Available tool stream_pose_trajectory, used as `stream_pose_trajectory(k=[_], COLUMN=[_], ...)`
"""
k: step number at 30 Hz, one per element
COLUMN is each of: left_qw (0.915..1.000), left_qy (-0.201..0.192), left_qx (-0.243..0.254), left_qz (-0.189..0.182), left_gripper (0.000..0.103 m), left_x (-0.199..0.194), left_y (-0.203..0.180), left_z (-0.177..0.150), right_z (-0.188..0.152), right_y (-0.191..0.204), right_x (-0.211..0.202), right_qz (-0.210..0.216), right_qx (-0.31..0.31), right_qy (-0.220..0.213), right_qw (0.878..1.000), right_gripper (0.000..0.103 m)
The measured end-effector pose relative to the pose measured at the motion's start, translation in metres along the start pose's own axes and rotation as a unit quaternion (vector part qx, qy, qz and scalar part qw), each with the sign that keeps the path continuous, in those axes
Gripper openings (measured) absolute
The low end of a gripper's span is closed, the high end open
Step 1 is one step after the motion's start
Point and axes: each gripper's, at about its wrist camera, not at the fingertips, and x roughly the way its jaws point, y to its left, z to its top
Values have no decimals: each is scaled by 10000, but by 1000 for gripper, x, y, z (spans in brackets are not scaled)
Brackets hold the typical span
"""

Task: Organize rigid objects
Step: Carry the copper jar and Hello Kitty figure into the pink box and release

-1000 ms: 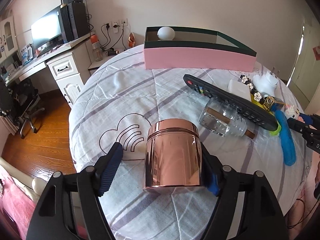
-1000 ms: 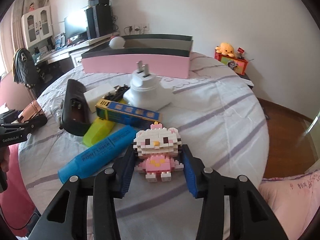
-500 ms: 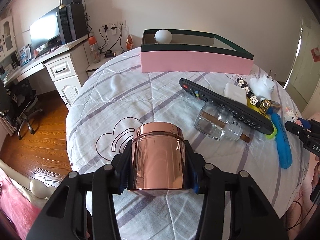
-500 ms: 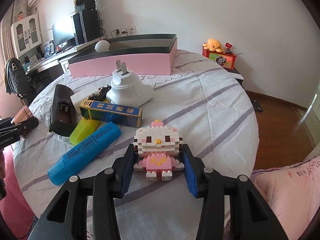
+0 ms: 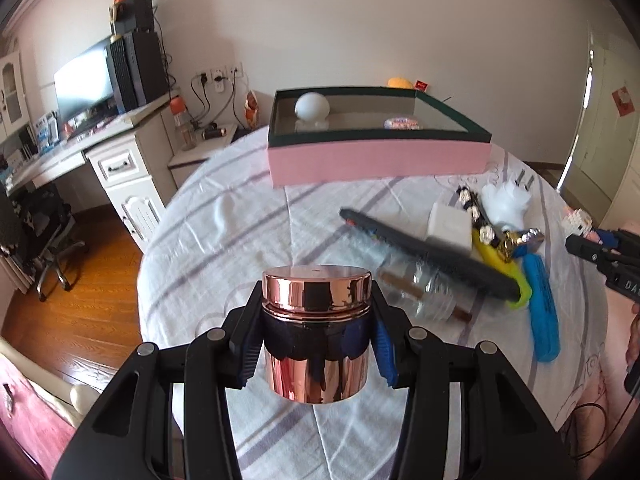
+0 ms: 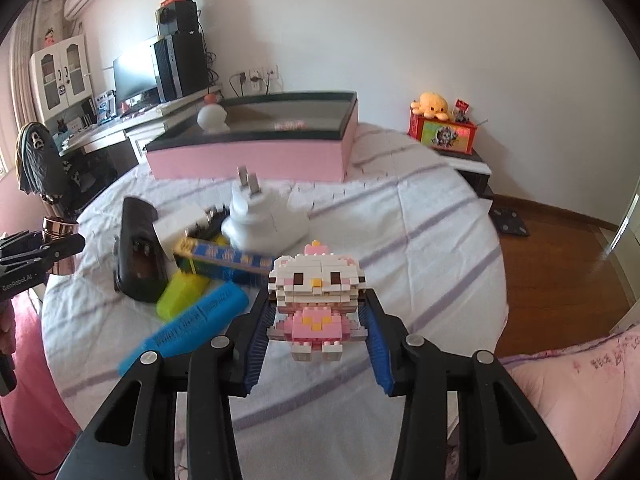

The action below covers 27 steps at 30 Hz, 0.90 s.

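The rose-gold jar (image 5: pixel 316 332) stands upright, mirror-shiny with a banded lid, clear of the bedcover above the near edge. The block-built kitten figure (image 6: pixel 316 300) — white head, pink dress — is upright too, lifted off the cover. Towards the right edge lie a black remote (image 5: pixel 428 252), a clear glass bottle (image 5: pixel 424 296) on its side, a blue marker (image 5: pixel 542 312), a yellow marker (image 5: pixel 500 268) and a white plug (image 5: pixel 506 200). The pink box (image 5: pixel 378 160) sits at the far edge, holding a white egg-shaped thing (image 5: pixel 312 108).

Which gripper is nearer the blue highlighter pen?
Right. The right gripper holds the block cat beside the blue highlighter pen; the left gripper is across the pile.
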Motion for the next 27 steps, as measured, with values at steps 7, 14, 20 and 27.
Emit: stream_pose_trajectory(k=[7, 14, 20, 27], left_qw=[9995, 9969, 9952, 9934], left_qy=[-228, -521, -472, -129], left_qx=[161, 458, 547, 533], left_qz=[-143, -372, -652, -1005], left_gripper=[47, 47, 47, 47], left_x=[-4, 7, 39, 102], left_y=[-6, -23, -31, -41], left_z=[33, 92, 148, 194], right_z=[32, 74, 111, 159], right_y=[-6, -1, 3, -4], right_x=[-4, 3, 20, 60], right_qz=[297, 561, 484, 549], right_qx=[-34, -287, -649, -776], right_qy=[-208, -359, -412, -332], right_qw=[9993, 9974, 9959, 9949], right_gripper=[45, 45, 45, 45])
